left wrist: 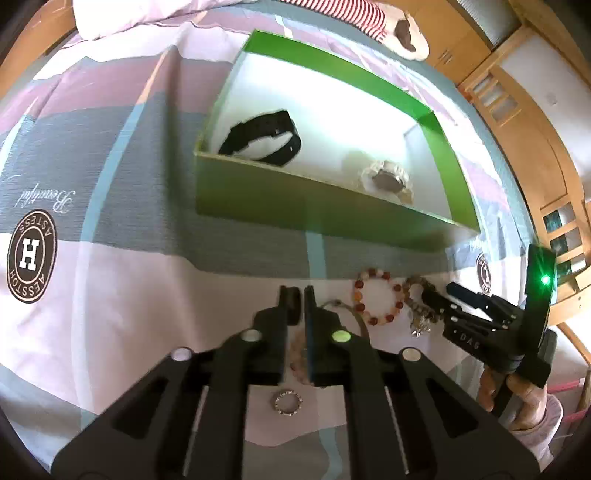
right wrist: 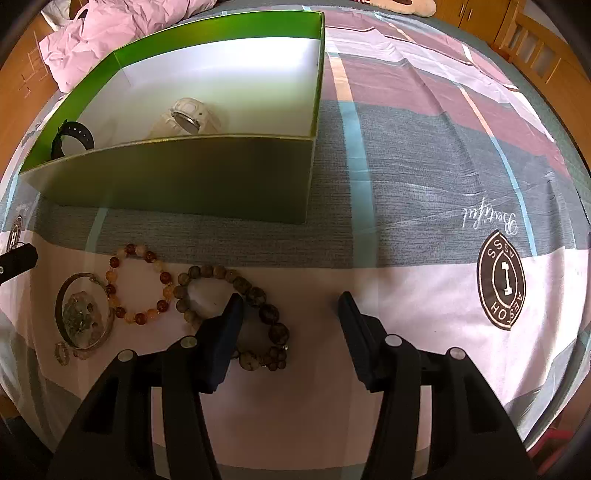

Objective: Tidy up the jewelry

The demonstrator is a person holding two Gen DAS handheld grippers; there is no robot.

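Observation:
A green box [left wrist: 258, 199] [right wrist: 184, 177] with a white inside lies on the bedspread. It holds a black watch [left wrist: 264, 136] [right wrist: 72, 138] and a white watch [left wrist: 388, 177] [right wrist: 186, 118]. In front of it lie a red-and-amber bead bracelet [left wrist: 376, 295] [right wrist: 138, 282], a grey-green bead bracelet [left wrist: 415, 295] [right wrist: 236, 314], a metal bangle [right wrist: 83, 310] around a green pendant [right wrist: 79, 315], and a small ring [left wrist: 288, 402]. My left gripper [left wrist: 298, 295] is shut and empty, above the bangle. My right gripper [right wrist: 291, 310] [left wrist: 443, 291] is open, its left finger over the grey-green bracelet.
The bedspread [right wrist: 424, 177] has pink, grey and blue stripes and round brown logo patches [left wrist: 31, 256] [right wrist: 500, 280]. A pink quilt [right wrist: 110, 29] lies behind the box. Wooden furniture [left wrist: 517, 92] stands to the right of the bed.

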